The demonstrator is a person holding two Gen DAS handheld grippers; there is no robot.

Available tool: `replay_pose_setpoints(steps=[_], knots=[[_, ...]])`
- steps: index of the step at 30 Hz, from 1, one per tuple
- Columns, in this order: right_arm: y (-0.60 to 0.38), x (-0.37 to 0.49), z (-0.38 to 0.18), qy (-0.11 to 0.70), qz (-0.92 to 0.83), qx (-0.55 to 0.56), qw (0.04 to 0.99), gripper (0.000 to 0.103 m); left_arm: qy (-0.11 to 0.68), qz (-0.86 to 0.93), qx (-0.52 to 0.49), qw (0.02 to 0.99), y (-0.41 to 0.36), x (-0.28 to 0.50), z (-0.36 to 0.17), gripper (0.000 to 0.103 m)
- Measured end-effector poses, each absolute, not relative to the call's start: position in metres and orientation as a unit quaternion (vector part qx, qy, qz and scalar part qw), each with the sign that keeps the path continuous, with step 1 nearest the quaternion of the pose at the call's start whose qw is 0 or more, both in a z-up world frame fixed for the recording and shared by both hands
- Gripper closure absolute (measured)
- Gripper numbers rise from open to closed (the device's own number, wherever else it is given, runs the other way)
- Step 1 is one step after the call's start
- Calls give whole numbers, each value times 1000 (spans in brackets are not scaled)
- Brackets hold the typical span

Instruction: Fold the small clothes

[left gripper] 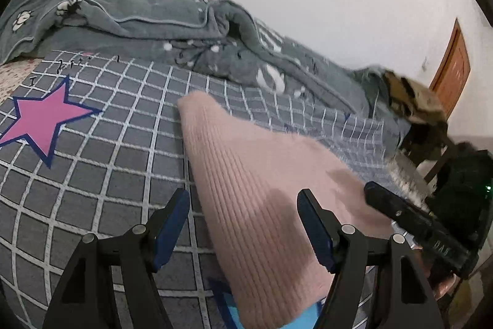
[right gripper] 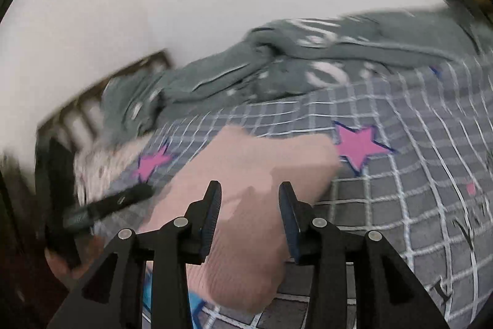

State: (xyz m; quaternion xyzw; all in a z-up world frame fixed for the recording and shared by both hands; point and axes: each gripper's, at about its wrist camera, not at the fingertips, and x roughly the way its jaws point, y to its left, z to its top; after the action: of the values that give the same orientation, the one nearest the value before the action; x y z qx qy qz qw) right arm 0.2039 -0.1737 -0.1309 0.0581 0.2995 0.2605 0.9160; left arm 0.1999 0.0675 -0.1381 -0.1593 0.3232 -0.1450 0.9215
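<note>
A pink ribbed knit garment (left gripper: 246,181) lies folded on the grey checked bedsheet (left gripper: 117,162). My left gripper (left gripper: 243,202) is open, its blue-padded fingers apart, hovering over the garment's near part. The other gripper (left gripper: 409,221) shows at the right edge of the left wrist view. In the right wrist view the same pink garment (right gripper: 246,174) lies under my right gripper (right gripper: 249,193), which is open and holds nothing. The left gripper (right gripper: 111,202) shows as a dark blurred bar at the left.
A crumpled grey-green blanket (left gripper: 154,20) lies along the back of the bed by the white wall. Pink stars (left gripper: 43,116) are printed on the sheet. A wooden headboard (right gripper: 92,94), a wooden door (left gripper: 453,70) and a stool with clutter (left gripper: 416,113) stand around.
</note>
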Motion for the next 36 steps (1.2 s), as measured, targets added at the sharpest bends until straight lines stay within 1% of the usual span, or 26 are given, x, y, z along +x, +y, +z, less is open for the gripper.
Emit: replay_pose_setpoints(steps=[3,5,7,11,25,31,36], knots=[[-170,206,-146,319,243,25,916,66,332,-134,-136,924,61,198,-146,29],[-172,207,-151,324,232,16,917,74,334,-126,-128,925,60,197,-149,25],[-175,206,-153,325,225,20,918,80,338,-120,-122,926,60,197,-151,23],[-181,207,-156,332,221,35,916,85,341,-116,-119,925,60,197,-153,23],[-171,204,-161,334,199,-1,921,85,340,-110,-92,930,54,193,-152,23],[-173,208,-166,350,192,1,917,85,355,-113,-103,922,56,195,-156,23],[-174,205,-164,347,197,-2,917,85,338,-112,-94,930,55,191,-151,23]])
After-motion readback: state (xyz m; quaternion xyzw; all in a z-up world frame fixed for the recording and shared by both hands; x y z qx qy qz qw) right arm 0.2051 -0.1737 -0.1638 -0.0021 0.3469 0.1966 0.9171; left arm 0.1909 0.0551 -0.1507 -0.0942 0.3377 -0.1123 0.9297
